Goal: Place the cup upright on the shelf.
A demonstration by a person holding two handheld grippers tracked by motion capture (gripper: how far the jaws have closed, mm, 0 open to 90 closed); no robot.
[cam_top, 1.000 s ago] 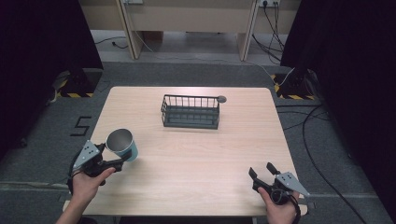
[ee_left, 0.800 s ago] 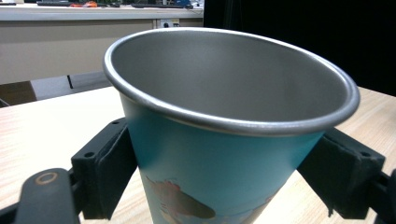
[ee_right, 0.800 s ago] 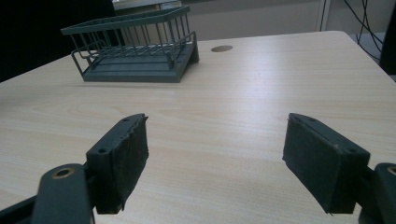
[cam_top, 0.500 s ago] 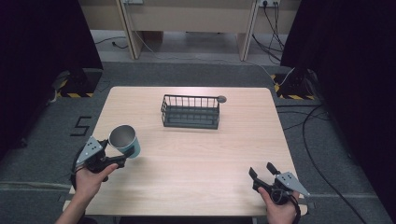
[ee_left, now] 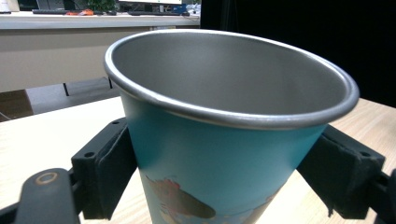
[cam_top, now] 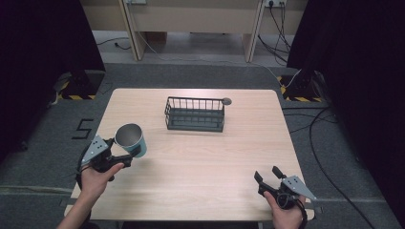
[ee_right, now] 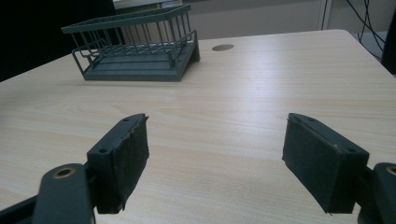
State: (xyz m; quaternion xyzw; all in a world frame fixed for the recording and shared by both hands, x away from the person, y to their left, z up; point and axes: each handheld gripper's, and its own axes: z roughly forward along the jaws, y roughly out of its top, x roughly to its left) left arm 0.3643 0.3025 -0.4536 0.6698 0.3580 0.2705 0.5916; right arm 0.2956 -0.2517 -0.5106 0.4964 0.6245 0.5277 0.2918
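Left gripper (cam_top: 128, 155) clamps the blue cup (cam_top: 131, 139) by its sides, seemingly lifted off the table (cam_top: 200, 162), probably bound for the basket (cam_top: 195, 114); right gripper (cam_top: 268, 176) rests wide open.

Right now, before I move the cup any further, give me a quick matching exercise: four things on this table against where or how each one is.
Things:
1. cup
2. wire basket
3. left gripper
4. right gripper

States:
A. open, holding nothing, at the near right edge of the table
B. dark, standing empty near the far middle of the table
C. teal outside, bare metal inside, tilted
D. jaws pressed on both sides of a teal wall

Pairs: 1-C, 2-B, 3-D, 4-A
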